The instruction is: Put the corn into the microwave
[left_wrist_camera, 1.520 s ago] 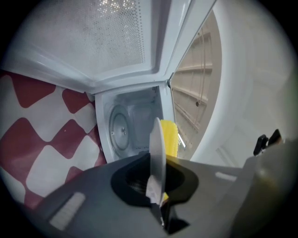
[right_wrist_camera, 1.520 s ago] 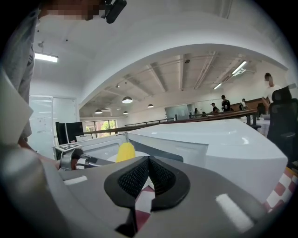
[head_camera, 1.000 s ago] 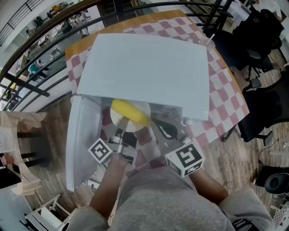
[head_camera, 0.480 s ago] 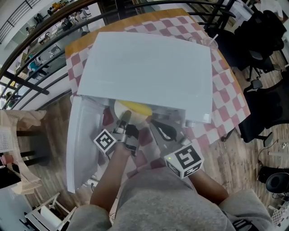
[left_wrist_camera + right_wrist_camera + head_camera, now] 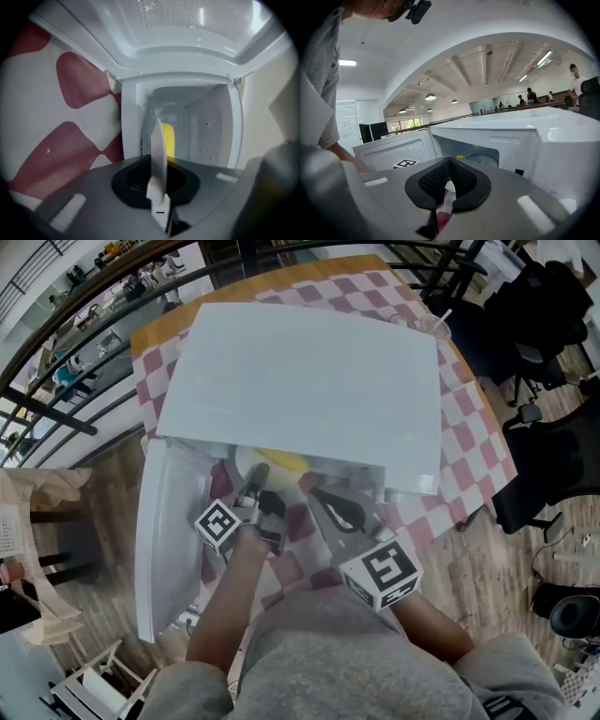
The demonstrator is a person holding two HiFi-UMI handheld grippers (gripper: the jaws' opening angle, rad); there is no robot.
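Microwave (image 5: 300,381) door (image 5: 164,540) hangs open to the left. Corn (image 5: 286,463) sits on a white plate (image 5: 246,463), partly inside the cavity. Left gripper (image 5: 255,482) is clamped on the plate's near rim. Right gripper (image 5: 449,161) — jaws together, empty — sits just outside the opening.

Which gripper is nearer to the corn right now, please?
Left. The left gripper holds the plate bearing the corn in the microwave's mouth; the right gripper hangs outside it.
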